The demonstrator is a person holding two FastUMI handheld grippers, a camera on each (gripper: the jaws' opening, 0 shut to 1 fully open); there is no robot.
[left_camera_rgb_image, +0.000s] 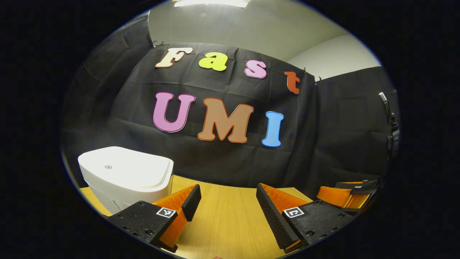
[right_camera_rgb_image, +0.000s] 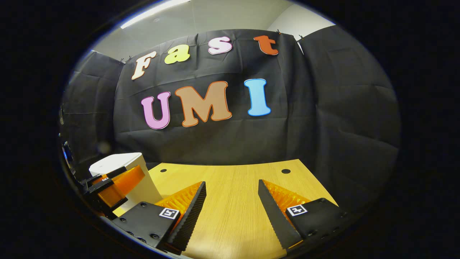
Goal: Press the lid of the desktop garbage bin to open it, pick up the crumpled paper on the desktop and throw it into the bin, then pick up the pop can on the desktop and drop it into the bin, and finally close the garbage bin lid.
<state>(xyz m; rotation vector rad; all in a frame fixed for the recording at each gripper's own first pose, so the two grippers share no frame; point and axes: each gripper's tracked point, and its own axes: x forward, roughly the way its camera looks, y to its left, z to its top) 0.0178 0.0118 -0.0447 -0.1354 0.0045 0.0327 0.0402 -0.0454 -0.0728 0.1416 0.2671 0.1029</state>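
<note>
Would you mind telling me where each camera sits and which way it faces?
Left gripper view: rides the left gripper, facing the cloth wall over the wooden table; its open fingers show below, with the closed white bin on the left.
Right gripper view: rides the right gripper, facing the same wall; its open fingers show below.
Shared: bin, table, and each other's gripper.

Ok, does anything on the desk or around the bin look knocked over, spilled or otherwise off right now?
Nothing stands out. The white garbage bin stands upright with its lid down flat, the wooden desktop shows no spill, and both tongs, left and right, are open and hold nothing.
</note>
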